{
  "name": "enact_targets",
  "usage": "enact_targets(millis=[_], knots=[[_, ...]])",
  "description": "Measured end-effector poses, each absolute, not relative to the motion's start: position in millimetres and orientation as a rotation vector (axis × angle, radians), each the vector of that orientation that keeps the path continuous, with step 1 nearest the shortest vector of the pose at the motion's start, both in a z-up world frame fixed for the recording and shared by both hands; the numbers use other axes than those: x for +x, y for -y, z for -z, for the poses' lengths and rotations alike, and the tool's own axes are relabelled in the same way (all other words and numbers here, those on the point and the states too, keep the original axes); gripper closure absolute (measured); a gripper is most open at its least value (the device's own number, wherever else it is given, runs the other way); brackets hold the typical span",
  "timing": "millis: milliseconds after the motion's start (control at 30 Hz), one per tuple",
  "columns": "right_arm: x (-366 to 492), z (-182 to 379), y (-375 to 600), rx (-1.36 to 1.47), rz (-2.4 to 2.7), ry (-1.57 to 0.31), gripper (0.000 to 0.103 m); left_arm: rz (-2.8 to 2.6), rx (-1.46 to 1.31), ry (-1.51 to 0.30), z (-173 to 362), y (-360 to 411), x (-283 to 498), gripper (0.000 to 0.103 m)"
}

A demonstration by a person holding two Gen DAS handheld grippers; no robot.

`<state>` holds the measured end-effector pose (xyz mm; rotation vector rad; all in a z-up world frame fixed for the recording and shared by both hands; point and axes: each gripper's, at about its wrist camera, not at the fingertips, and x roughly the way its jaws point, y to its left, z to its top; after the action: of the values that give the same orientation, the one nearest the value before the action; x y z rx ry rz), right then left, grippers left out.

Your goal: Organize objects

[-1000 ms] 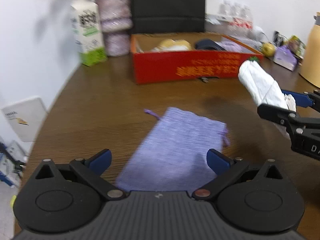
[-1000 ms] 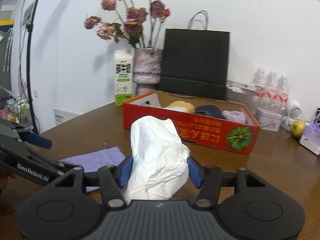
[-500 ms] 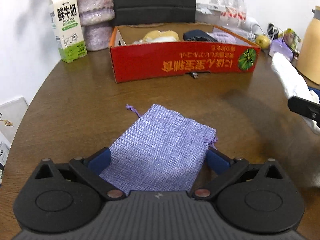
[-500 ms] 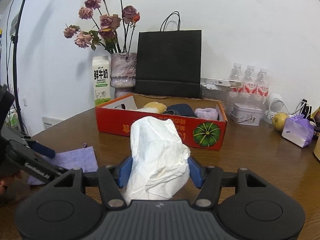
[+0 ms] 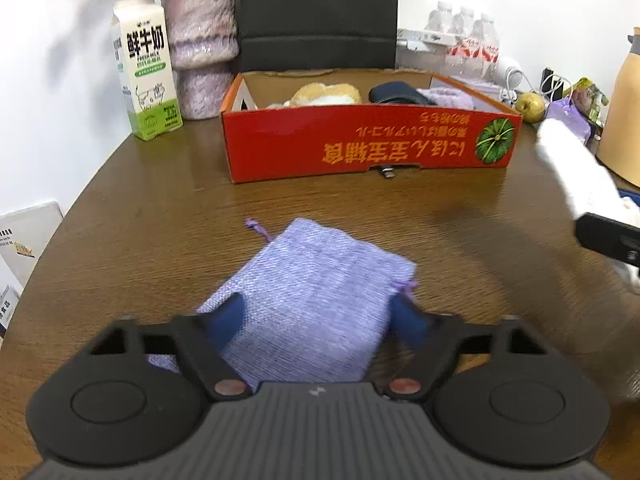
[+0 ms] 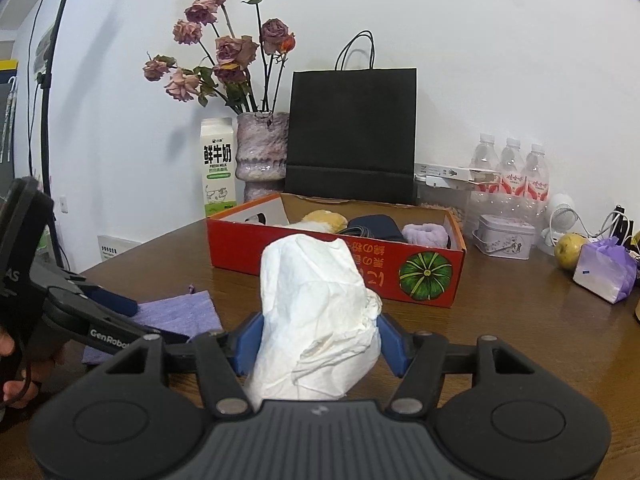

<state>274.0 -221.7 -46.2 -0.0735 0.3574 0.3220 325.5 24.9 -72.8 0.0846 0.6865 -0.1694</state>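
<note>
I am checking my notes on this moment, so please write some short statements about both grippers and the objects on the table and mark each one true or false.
1. The right gripper is shut on a white crumpled tissue bundle. True.
2. The purple drawstring pouch lies inside the red cardboard box. False: it lies on the wooden table, in front of the box.
3. The left gripper has its fingers on either side of the pouch. True.
4. The milk carton stands right of the box. False: it stands left, beside the vase.
</note>
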Motion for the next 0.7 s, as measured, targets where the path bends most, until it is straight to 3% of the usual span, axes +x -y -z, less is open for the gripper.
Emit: enact_targets(millis=[67, 133, 200, 700], knots=[[273.6, 46.4, 221.9, -0.074, -0.322, -0.357, 0.042, 0.175, 0.091, -0.67, 71.9, -19.0, 319.1, 0.054], [273.5, 46.6, 222.1, -0.074, -0.323, -0.357, 0.042, 0.18, 0.098, -0.658, 71.3, -13.3, 313.2, 0.08], [273.7, 46.6, 222.6, -0.076, -0.323, -0.356, 0.042, 0.168, 0.105, -0.65, 71.2, -8.5, 308.4, 0.092], [270.5, 44.1, 222.6, -0.077, -0.324, -0.335, 0.042, 0.094, 0.102, -0.535, 58.8, 8.3, 278.2, 0.096]])
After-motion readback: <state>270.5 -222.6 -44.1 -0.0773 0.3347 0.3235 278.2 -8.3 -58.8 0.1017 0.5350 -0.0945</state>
